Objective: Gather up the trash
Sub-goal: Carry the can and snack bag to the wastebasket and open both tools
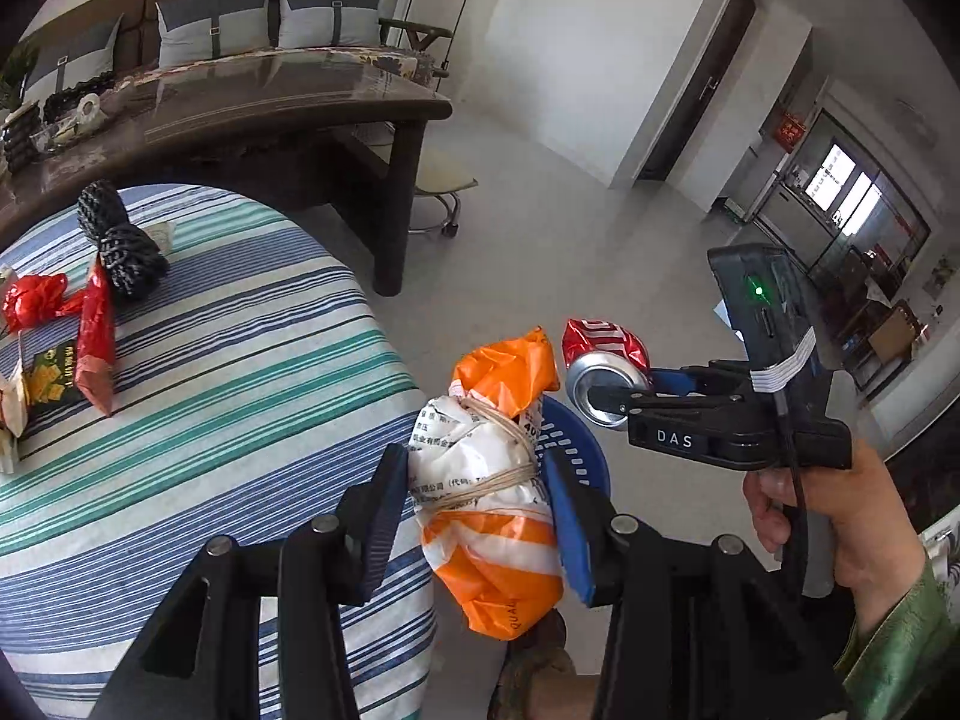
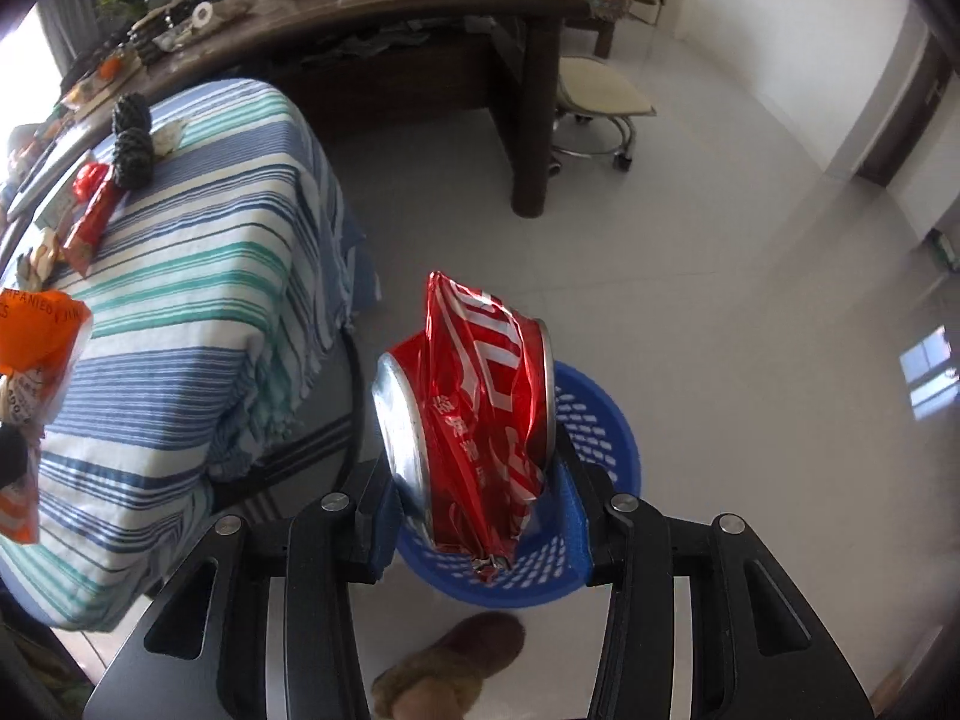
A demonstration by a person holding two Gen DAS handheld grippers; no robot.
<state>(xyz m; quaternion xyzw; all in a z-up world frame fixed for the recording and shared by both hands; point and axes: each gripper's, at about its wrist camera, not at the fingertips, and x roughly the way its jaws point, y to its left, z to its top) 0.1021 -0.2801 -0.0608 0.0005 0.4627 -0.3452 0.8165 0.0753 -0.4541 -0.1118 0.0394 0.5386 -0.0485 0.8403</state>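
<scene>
Crumpled red aluminium, the can (image 2: 474, 414) looks light, thin-walled and slick, pinched across its dented sides by the right gripper (image 2: 480, 504) above the blue basket (image 2: 606, 420). Beside the striped table (image 1: 198, 396), the left gripper (image 1: 480, 510) squeezes a soft, string-tied orange-and-white bag bundle (image 1: 486, 480) at its middle.

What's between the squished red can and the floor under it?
The blue basket. In the right wrist view, the crushed red can, clamped in the right gripper, hangs above its open mouth, not yet dropped.
</scene>
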